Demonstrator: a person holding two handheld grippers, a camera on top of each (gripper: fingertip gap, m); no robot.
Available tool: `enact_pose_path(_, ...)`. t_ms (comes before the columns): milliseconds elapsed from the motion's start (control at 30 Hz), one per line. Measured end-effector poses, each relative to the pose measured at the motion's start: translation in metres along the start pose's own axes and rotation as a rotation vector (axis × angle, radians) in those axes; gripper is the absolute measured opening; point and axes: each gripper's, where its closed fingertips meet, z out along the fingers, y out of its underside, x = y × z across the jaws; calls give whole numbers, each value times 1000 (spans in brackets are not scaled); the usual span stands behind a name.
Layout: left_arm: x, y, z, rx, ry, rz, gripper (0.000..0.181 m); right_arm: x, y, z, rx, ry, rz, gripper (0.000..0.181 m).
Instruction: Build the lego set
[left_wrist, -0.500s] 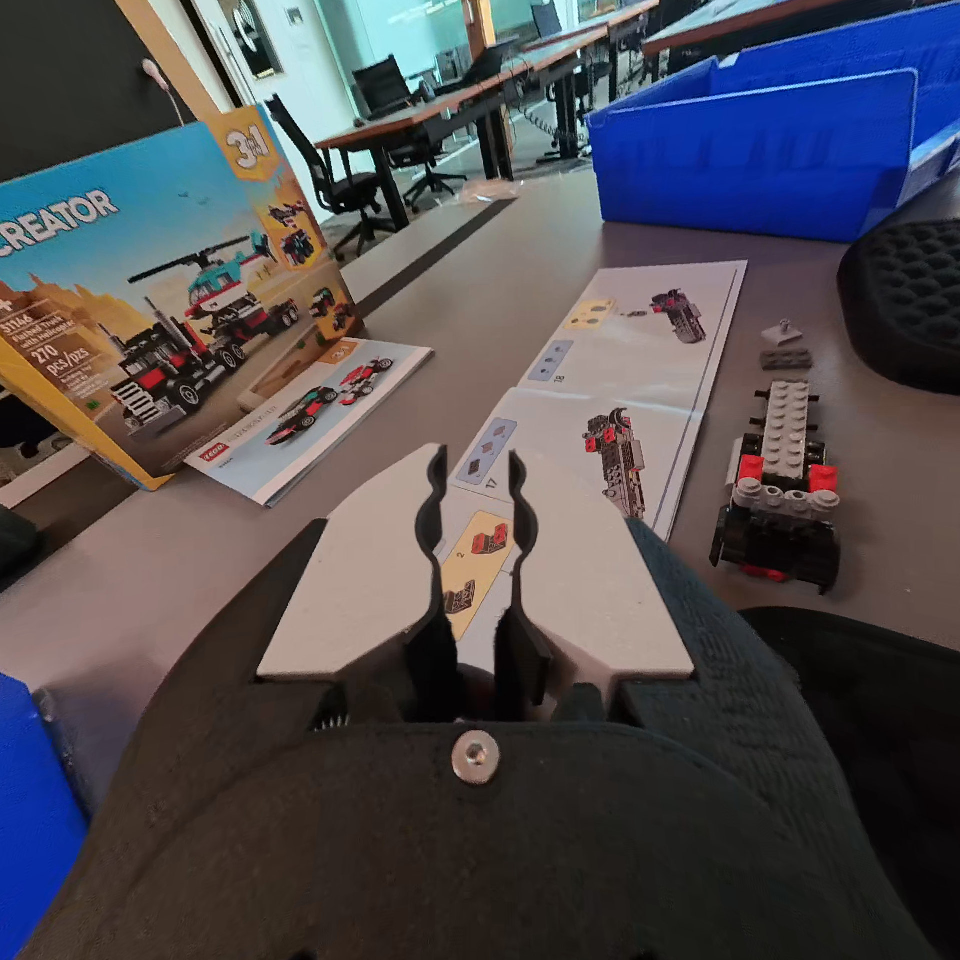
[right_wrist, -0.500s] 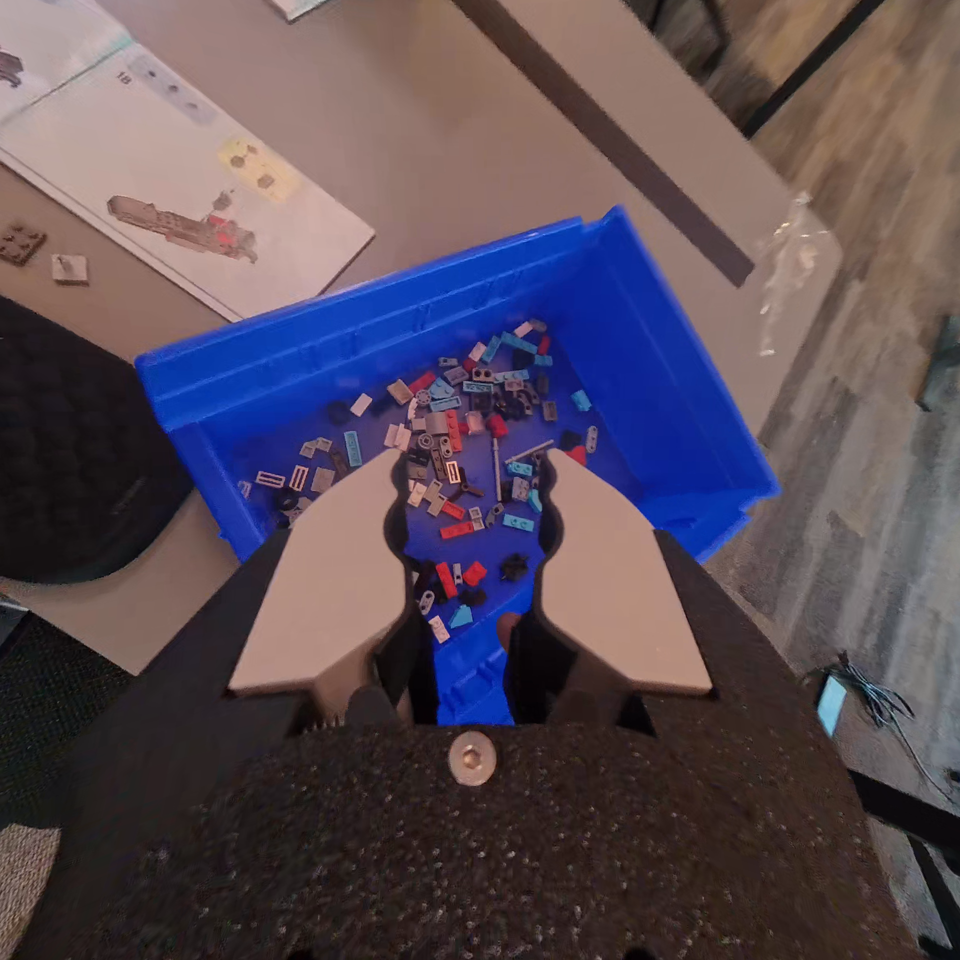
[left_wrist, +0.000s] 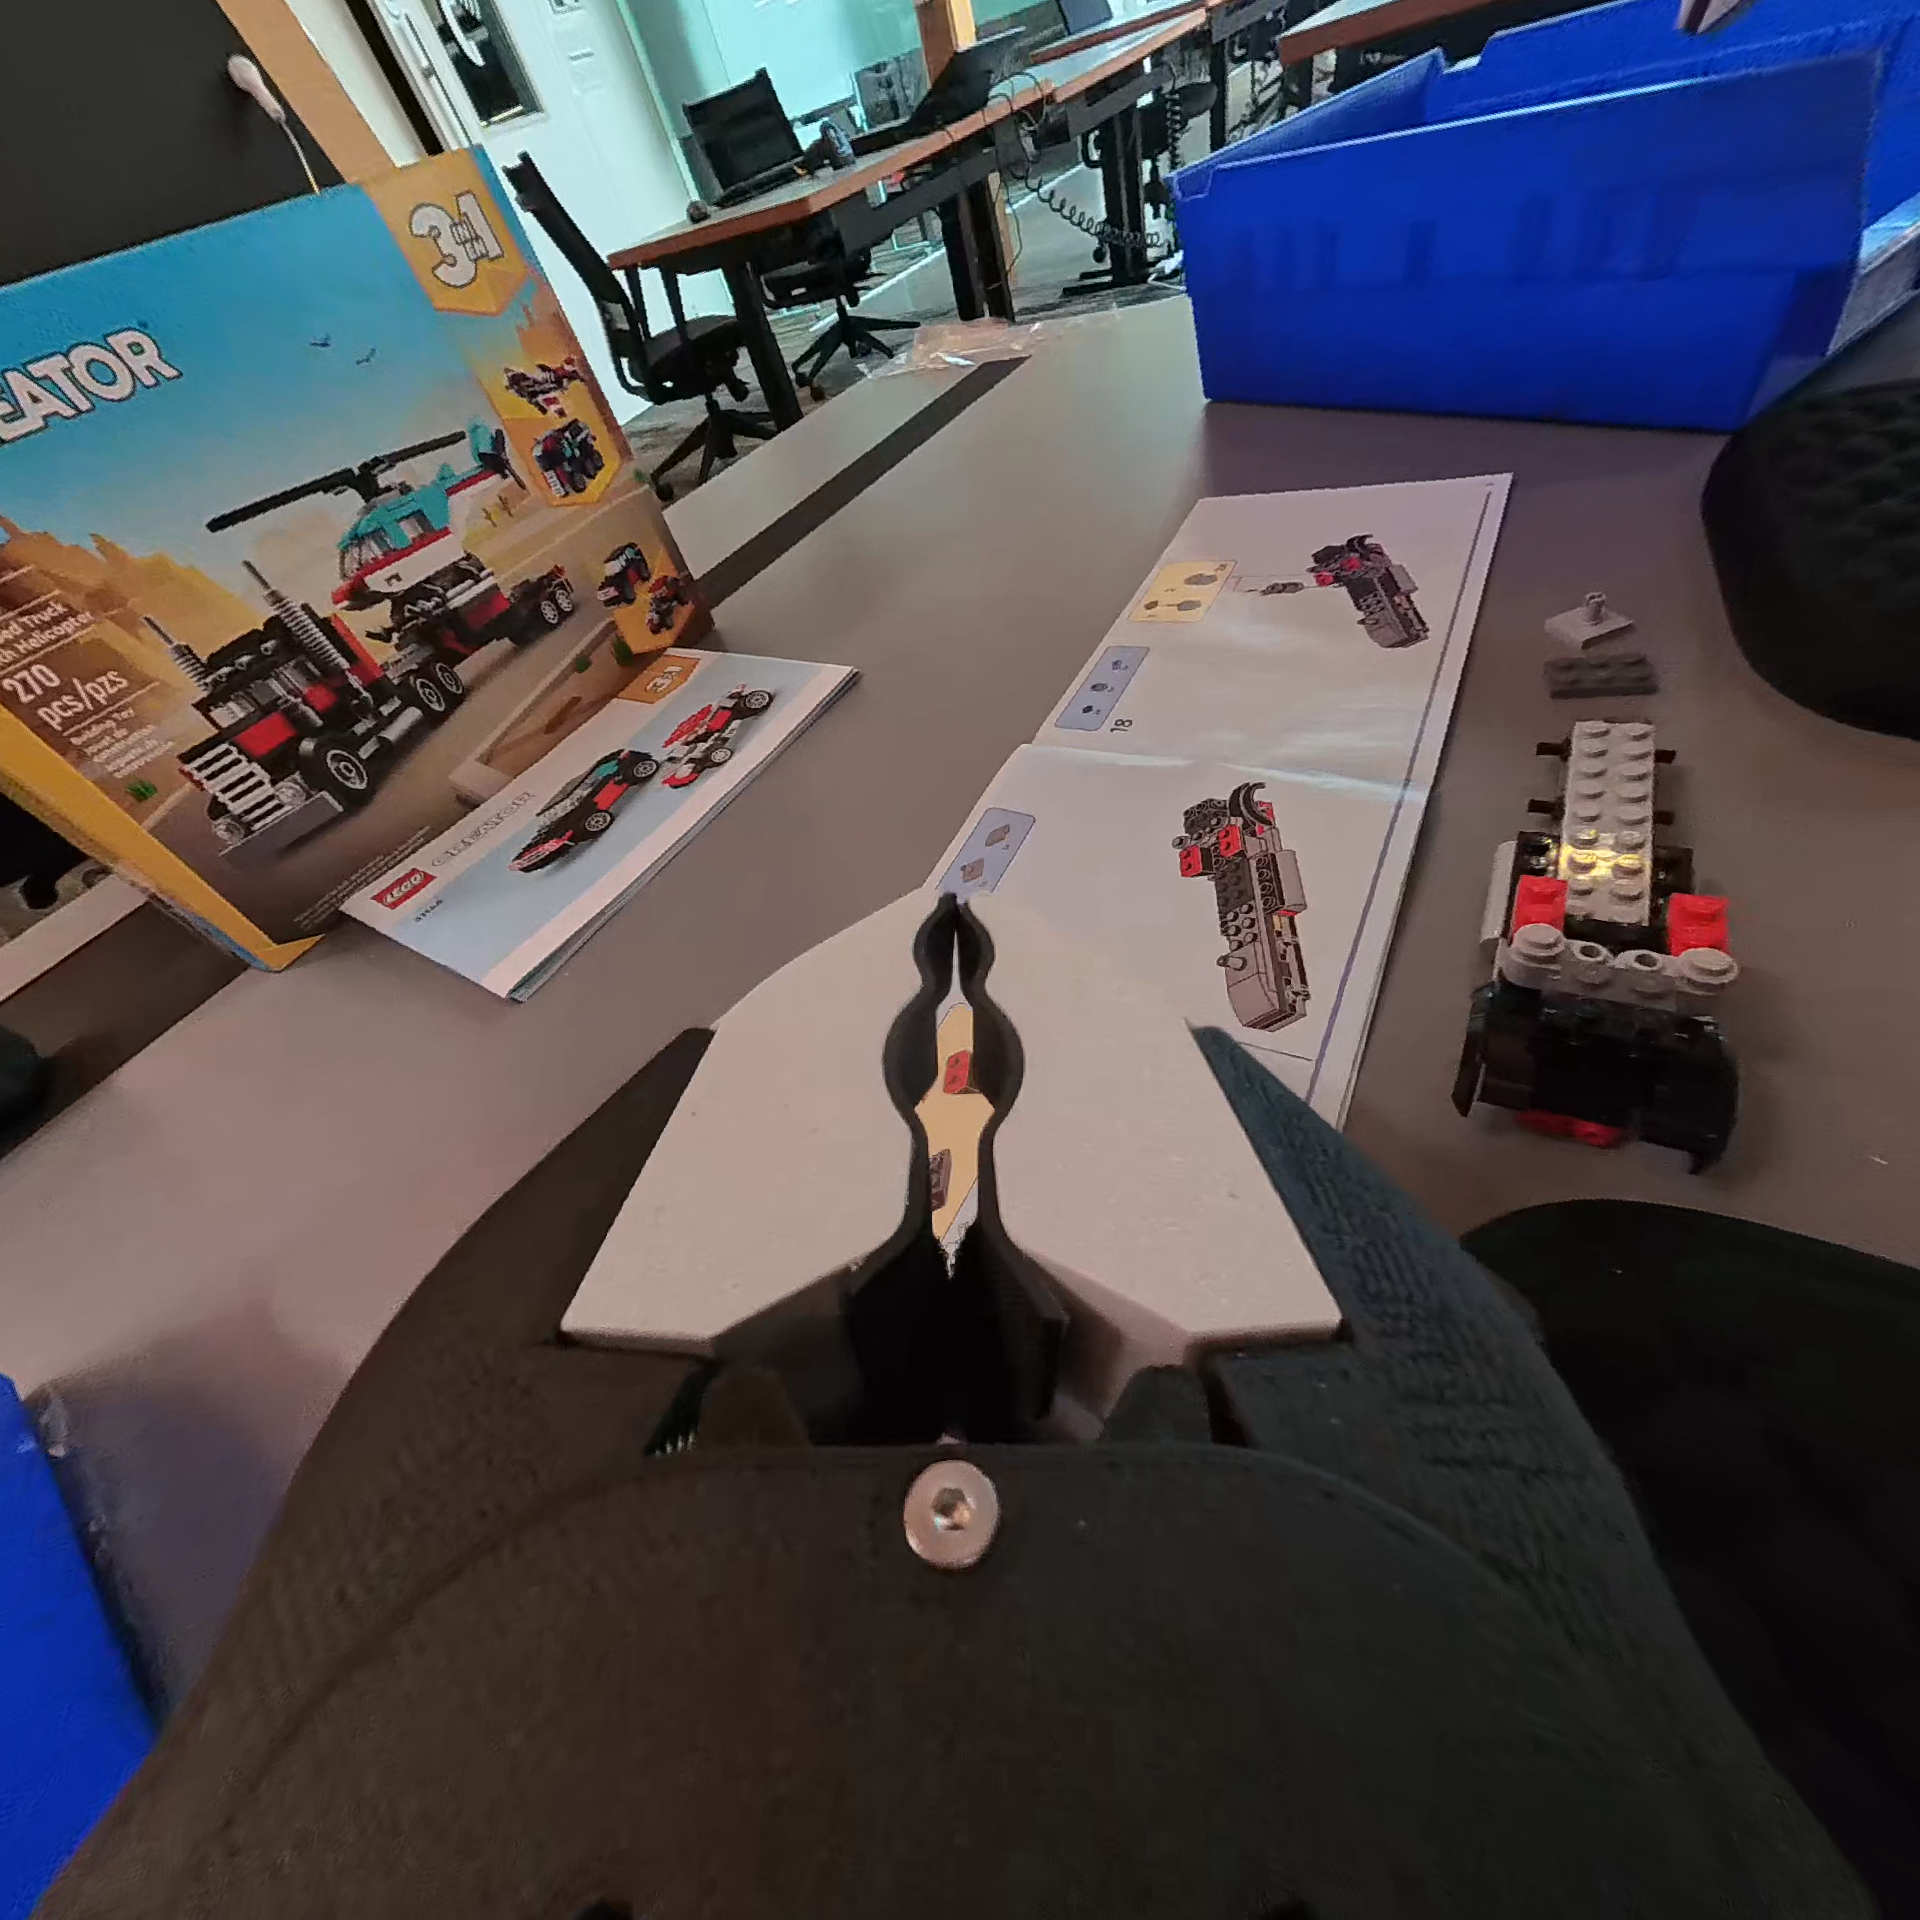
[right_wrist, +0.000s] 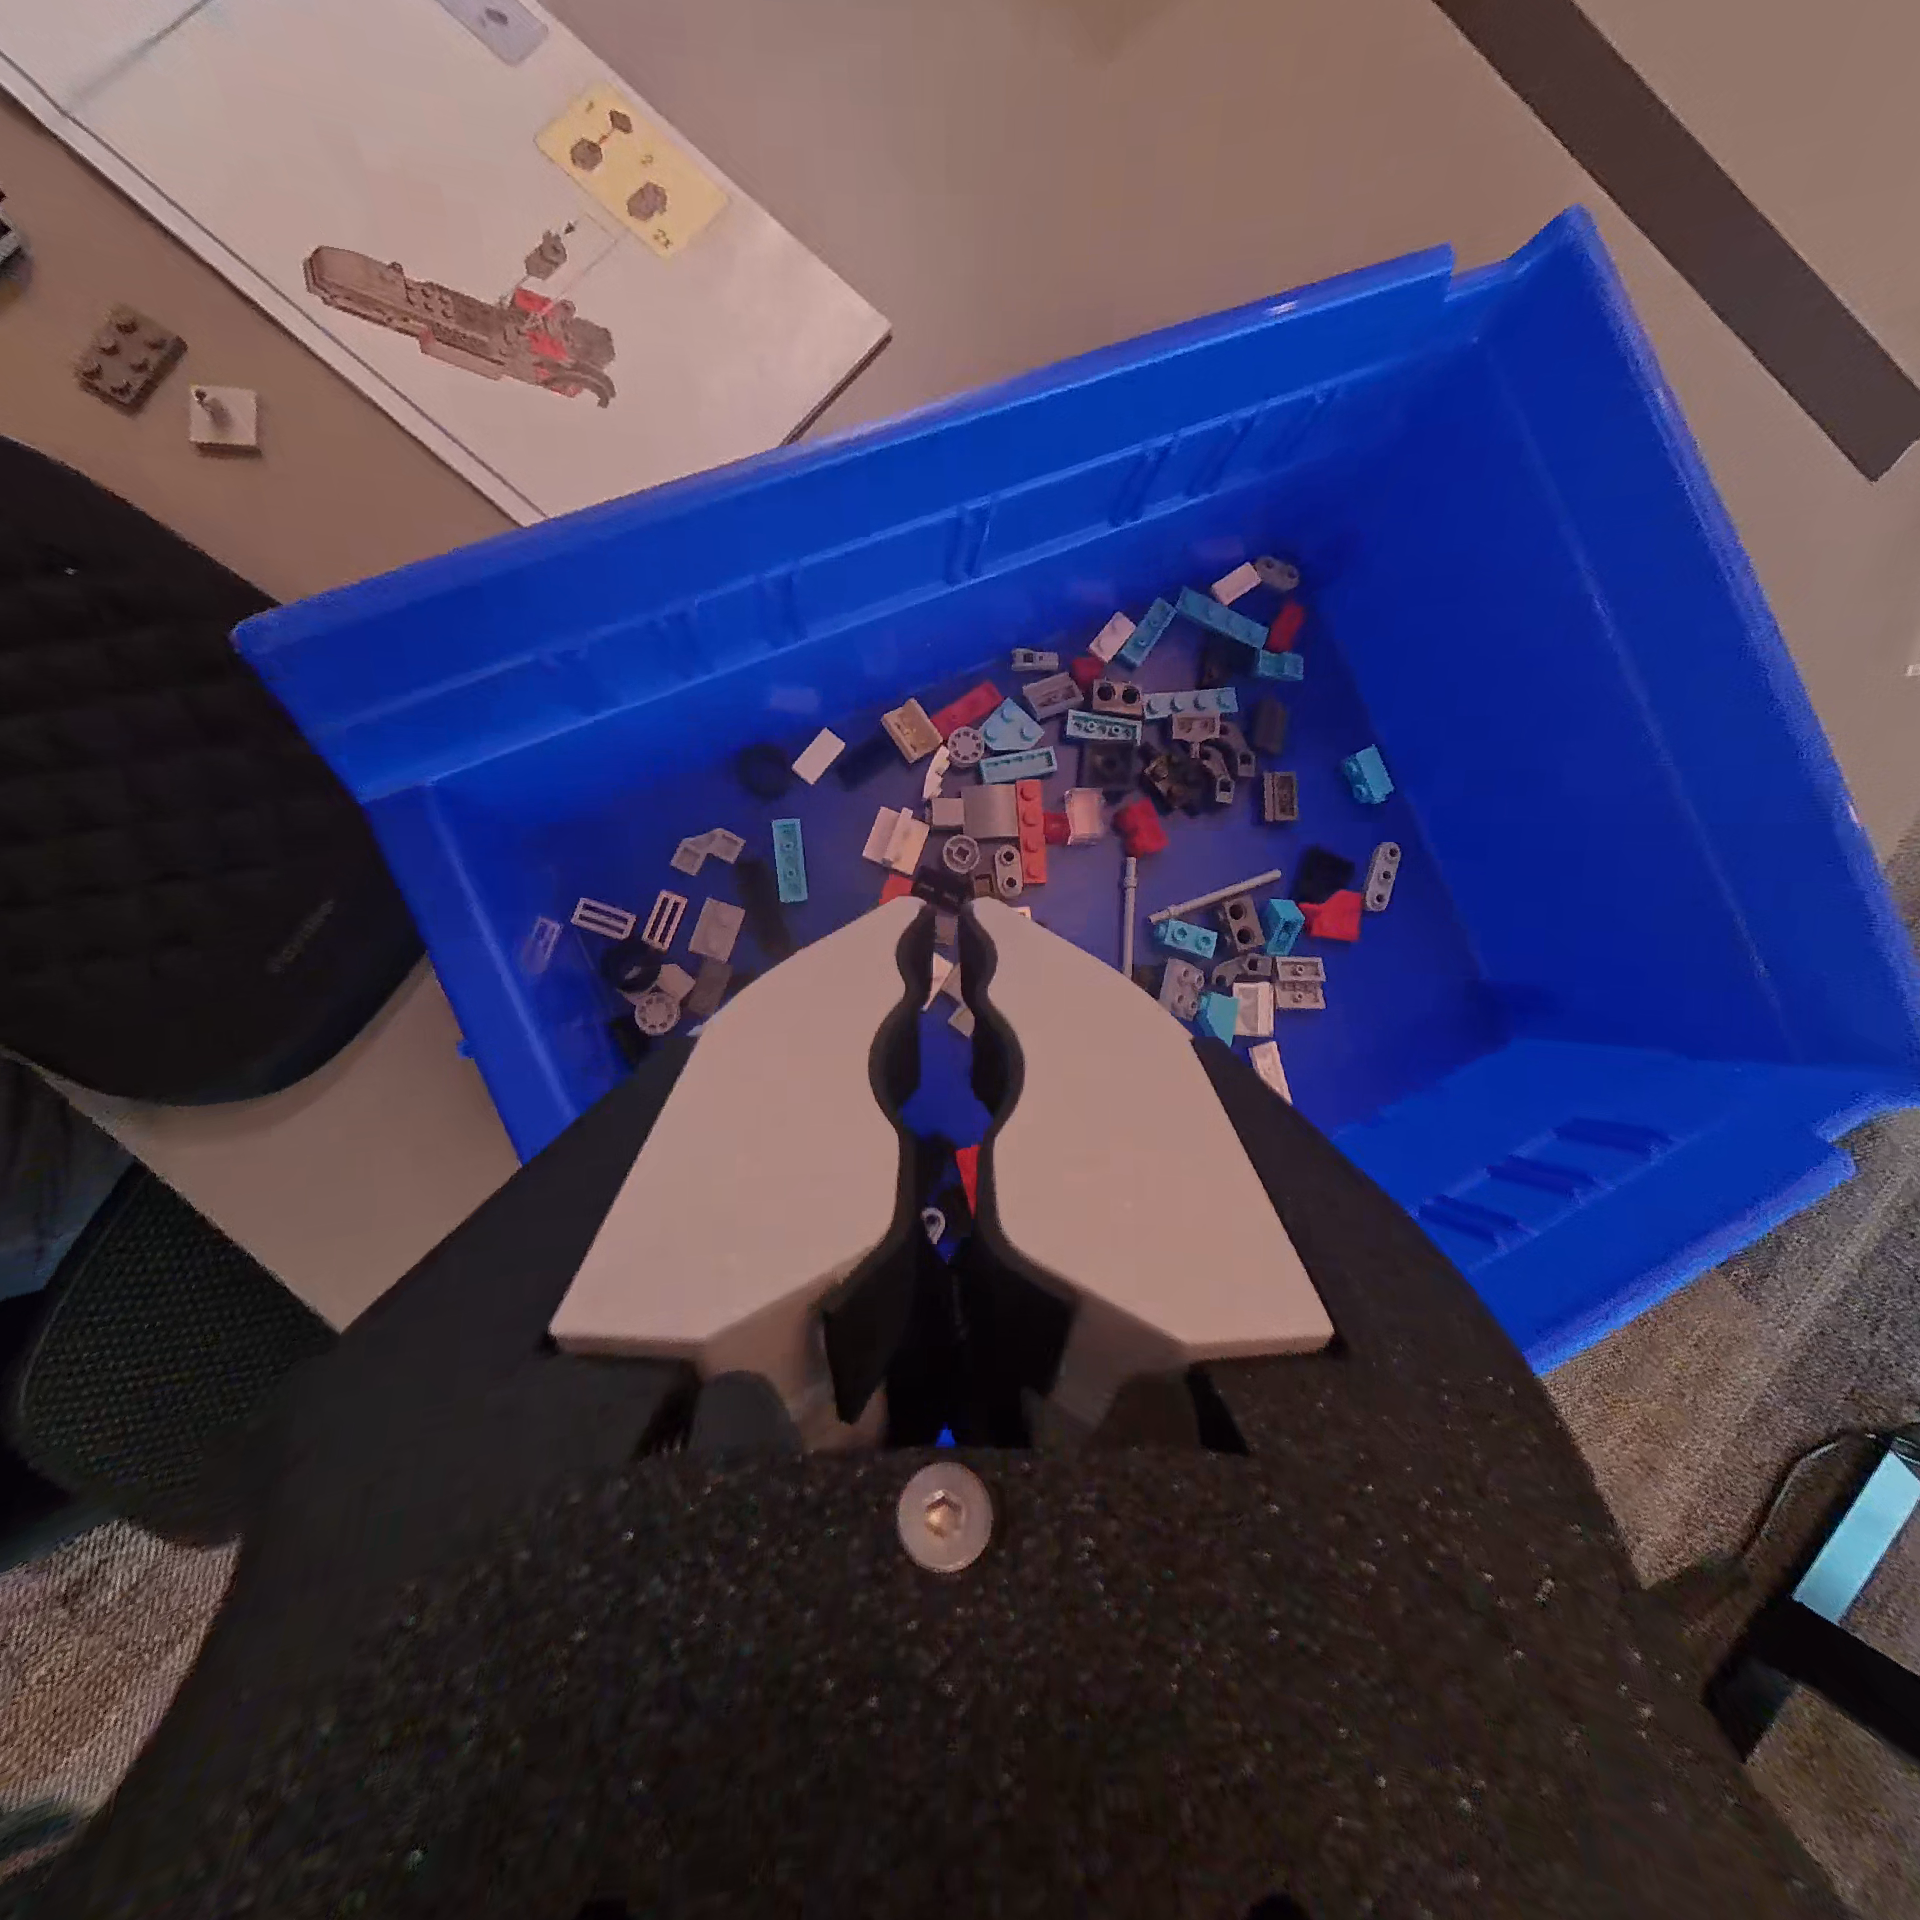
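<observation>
The left tongs (left_wrist: 951, 914) sit at the centre of the left wrist view, tips pressed together with nothing between them, above the open instruction booklet (left_wrist: 1278, 727) on the grey table (left_wrist: 312, 1122); to the right of the booklet lies the half-built lego truck (left_wrist: 1600, 935), black, grey and red, with a dark grey plate (left_wrist: 1600, 675) and a light grey piece (left_wrist: 1588, 621) just beyond it; at the left of the frame the set's box (left_wrist: 291, 540) stands upright, a closed booklet (left_wrist: 613, 810) lying at its foot.

In the right wrist view the right tongs (right_wrist: 943, 909) reach into the blue bin (right_wrist: 1558, 623), tips nearly together and pinching a small black piece (right_wrist: 935, 891) above the heap of loose bricks (right_wrist: 1091, 790); the bin sits at the table's edge, its near end jutting past it above the carpeted floor (right_wrist: 1745, 1403); the booklet shows at the upper left.
</observation>
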Motion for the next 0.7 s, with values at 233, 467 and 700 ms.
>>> enact_pose_path(233, -2, -2, 0, 10, -17, 19, 4, 14, 15, 58, -235, 69, -59, 13)
enact_pose_path(467, -3, -7, -4, 39, -23, 21, 7, 16, 25, 99, -294, 9, -144, 14)
enact_pose_path(700, -1, -6, -4, 28, -13, 29, 10, 8, 24, 103, -272, -86, -103, 27)
